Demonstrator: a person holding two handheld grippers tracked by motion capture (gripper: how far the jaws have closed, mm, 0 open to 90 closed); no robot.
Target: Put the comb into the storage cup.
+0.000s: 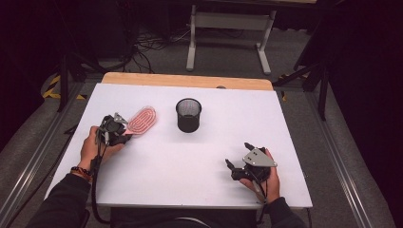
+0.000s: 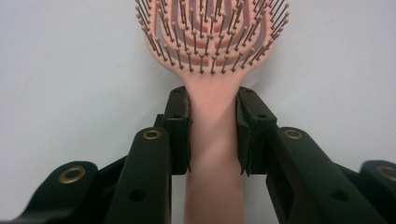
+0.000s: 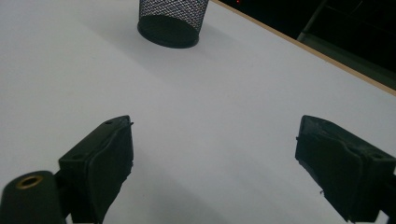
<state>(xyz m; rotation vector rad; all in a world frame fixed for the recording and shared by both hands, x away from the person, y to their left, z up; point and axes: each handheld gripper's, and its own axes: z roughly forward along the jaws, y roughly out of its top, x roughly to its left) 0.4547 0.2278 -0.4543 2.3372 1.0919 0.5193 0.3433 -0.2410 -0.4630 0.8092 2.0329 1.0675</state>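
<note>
Pink hairbrush (image 1: 142, 120), handle clamped in left hand-held gripper (image 1: 115, 129), points up-right.

High view looking down on white table (image 1: 190, 156) from near side. Right gripper view low, facing mesh cup (image 3: 173, 21), shared with high view.

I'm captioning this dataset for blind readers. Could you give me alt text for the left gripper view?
The left gripper has its two black jaws closed on the handle of a pink hairbrush. The brush's bristled head points away from the camera, bristles facing up, over a plain white table.
</note>
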